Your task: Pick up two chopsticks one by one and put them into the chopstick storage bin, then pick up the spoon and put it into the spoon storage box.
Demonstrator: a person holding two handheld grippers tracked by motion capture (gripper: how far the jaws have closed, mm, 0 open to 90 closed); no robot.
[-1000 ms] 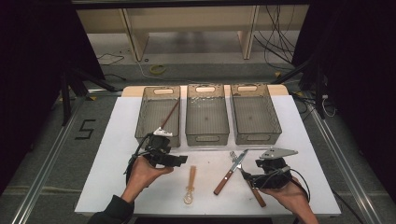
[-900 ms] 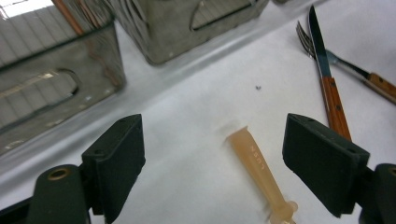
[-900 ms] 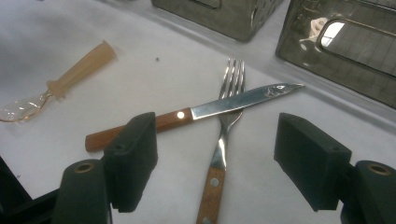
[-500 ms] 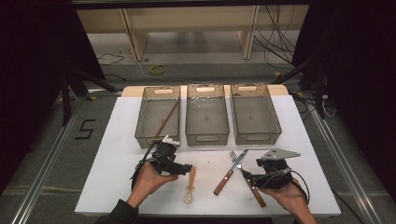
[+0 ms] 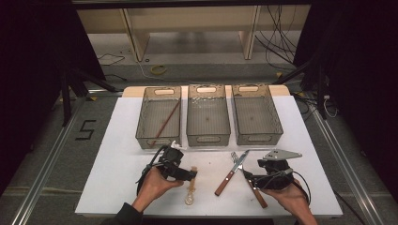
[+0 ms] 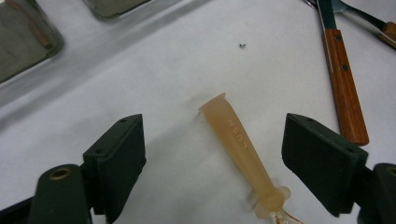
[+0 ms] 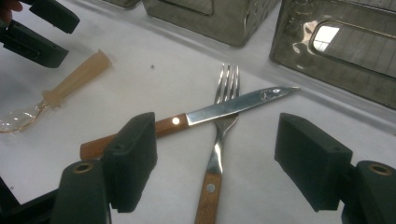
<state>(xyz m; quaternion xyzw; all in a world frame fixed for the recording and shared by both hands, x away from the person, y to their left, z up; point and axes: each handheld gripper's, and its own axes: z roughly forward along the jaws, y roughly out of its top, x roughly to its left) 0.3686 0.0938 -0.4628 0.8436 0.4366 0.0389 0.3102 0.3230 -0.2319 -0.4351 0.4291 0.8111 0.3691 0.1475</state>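
Since a second ago, the left claw [image 5: 191,174] has slid right, away from the left bin [image 5: 159,117], and down over the spoon [image 6: 243,151]. Its jaws gape wide on each side of the spoon's smooth peach handle, not pinching it. That bin holds one brown stick [image 5: 164,123]. The right claw [image 7: 215,158] is released too, above a crossed knife [image 7: 196,117] and fork [image 7: 219,140] with wooden handles.

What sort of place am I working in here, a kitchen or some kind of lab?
Most likely a lab set up for recording, not a kitchen. A white table stands on a bare floor between metal rails, with loose cables behind and dark curtains at the sides. Three mesh bins are lined up for sorting cutlery.
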